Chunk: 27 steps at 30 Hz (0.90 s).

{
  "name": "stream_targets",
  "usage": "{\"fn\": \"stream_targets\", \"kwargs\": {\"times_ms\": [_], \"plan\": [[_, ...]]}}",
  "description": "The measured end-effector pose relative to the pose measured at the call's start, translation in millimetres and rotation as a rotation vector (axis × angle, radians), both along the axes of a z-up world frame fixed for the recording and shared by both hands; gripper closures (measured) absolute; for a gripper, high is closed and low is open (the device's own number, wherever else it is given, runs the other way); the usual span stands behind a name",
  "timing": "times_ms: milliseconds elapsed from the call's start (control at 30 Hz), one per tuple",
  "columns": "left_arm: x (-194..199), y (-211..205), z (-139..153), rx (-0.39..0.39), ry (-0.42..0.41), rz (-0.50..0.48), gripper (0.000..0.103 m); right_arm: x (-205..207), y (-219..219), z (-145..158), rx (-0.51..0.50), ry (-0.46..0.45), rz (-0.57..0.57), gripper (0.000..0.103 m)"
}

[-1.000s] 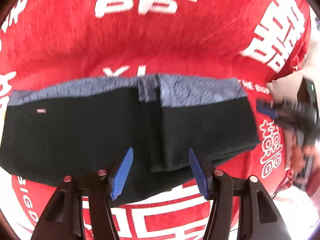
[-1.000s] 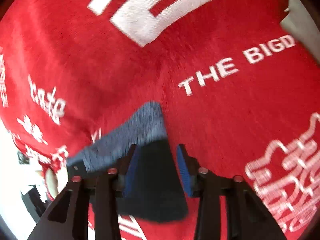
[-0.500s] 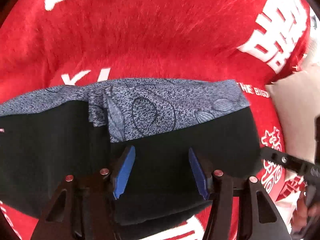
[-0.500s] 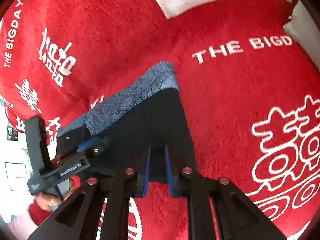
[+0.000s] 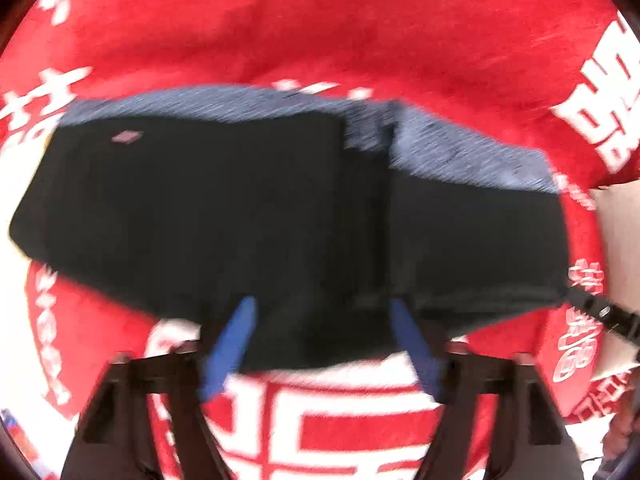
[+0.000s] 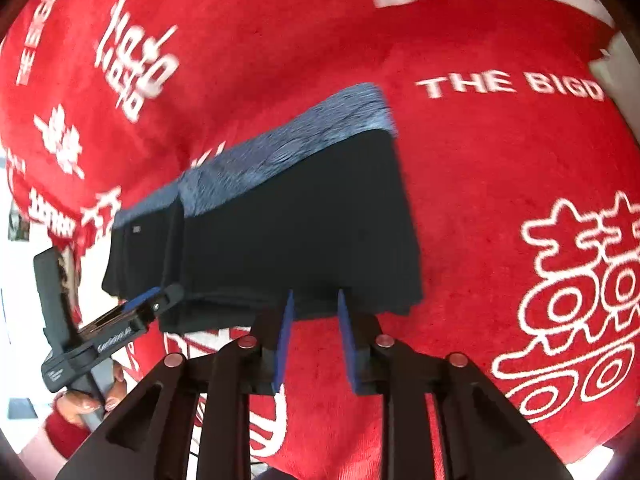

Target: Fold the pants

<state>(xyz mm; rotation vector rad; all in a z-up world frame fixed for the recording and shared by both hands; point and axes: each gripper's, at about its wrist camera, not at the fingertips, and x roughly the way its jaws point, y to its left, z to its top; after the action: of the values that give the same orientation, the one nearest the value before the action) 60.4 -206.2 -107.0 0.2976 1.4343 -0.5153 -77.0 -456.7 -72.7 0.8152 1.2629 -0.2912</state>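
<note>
Pants (image 5: pixel 248 216), black w/ a blue-grey patterned waistband, lie folded flat on a red blanket (image 5: pixel 360 48) w/ white lettering in the left wrist view, which is blurred; the left gripper (image 5: pixel 320 320) sits at their near edge w/ blue fingers (image 5: pixel 236 336) spread wide apart, holding nothing, & the right gripper's tip pokes in at the pants' right corner. Right wrist view: same pants (image 6: pixel 296 232) on the blanket (image 6: pixel 500 184), the right gripper (image 6: pixel 314 300) at their near hem w/ fingers (image 6: pixel 285 336) parted by a small gap, nothing visibly clamped, while the left gripper (image 6: pixel 156 298) is at the pants' left corner, its handle in a hand (image 6: pixel 92 400).
</note>
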Motion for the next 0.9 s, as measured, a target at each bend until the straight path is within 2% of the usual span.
{"fn": "stream_targets", "kwargs": {"times_ms": [167,300,367,467,633,733,833,900], "plan": [[-16,32,-3,0.062,0.022,0.084,0.025,27,24,2,-0.02,0.001,0.115,0.061],[-29,50,-9,0.041,0.061,0.146,0.025,44,47,4,-0.049,0.009,0.189,0.059],[-30,56,-11,0.04,0.069,0.152,0.025,48,57,5,-0.061,0.008,0.209,0.054],[-26,72,-8,0.019,0.086,0.163,0.025,52,71,2,-0.073,0.028,0.223,0.054],[-5,106,-7,-0.014,0.104,0.184,0.025,57,90,-3,-0.064,0.054,0.208,0.053],[20,125,-8,-0.037,0.114,0.219,0.025,65,104,-8,-0.07,0.075,0.22,0.051],[33,142,-4,-0.039,0.105,0.234,0.025,74,118,-12,-0.103,0.106,0.246,0.05],[42,155,-4,-0.038,0.102,0.25,0.025,81,123,-10,-0.158,0.124,0.257,0.05]]}}
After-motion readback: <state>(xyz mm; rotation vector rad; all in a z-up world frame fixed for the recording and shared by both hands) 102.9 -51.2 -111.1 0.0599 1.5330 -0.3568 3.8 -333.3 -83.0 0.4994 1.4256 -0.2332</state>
